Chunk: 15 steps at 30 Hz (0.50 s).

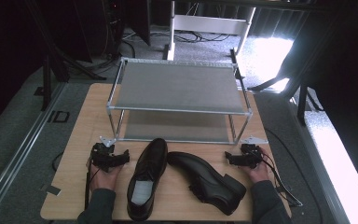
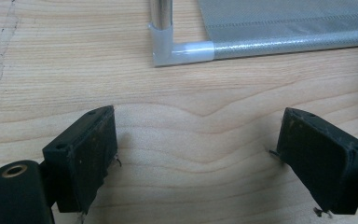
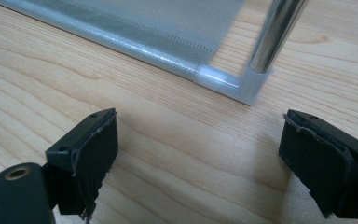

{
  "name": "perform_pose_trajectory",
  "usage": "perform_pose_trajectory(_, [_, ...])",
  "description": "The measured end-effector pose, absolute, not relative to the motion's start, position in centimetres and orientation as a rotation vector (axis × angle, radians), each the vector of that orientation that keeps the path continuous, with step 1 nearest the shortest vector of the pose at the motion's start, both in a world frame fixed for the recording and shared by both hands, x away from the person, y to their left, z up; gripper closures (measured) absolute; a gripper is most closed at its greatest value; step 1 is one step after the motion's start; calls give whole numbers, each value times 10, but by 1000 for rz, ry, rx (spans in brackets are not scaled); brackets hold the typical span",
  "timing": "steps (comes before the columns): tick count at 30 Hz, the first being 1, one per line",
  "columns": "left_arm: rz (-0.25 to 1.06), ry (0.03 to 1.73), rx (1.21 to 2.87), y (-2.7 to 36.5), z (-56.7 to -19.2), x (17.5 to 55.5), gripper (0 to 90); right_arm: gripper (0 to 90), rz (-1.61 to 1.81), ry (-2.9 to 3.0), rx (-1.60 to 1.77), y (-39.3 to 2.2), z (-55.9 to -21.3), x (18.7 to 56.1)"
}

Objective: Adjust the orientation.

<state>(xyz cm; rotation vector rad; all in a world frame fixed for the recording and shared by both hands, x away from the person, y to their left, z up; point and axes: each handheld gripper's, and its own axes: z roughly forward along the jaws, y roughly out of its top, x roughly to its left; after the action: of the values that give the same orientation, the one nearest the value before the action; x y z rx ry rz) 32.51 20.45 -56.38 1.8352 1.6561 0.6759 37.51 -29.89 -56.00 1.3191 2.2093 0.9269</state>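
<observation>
Two black leather shoes lie on the wooden table (image 1: 79,135) in the high view. The left shoe (image 1: 147,177) stands upright, toe pointing away. The right shoe (image 1: 207,179) lies tipped on its side, toe toward the first shoe. Behind them stands a two-tier grey shoe rack (image 1: 177,86) with metal posts. My left gripper (image 1: 121,157) rests left of the shoes, open, with bare wood between its jaws (image 2: 198,149). My right gripper (image 1: 228,158) rests right of the shoes, open and empty (image 3: 198,154). Each gripper faces a front corner of the rack's lower shelf (image 2: 279,23) (image 3: 158,28).
White plastic corner joints (image 2: 168,49) (image 3: 242,84) hold the rack's chrome posts close ahead of each gripper. Grey floor and dark equipment surround the table. A cable (image 1: 284,186) trails off the right gripper near the table's right edge.
</observation>
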Motion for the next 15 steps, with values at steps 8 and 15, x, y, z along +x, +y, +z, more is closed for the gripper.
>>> perform_pose_trajectory(8, [666,1641,1846,211,-561,320,248,113,927,2209,1319,-299,-560,375])
perform_pose_trajectory(15, [611,1619,1804,219,-551,315,434,113,927,2209,1319,-299,-560,375])
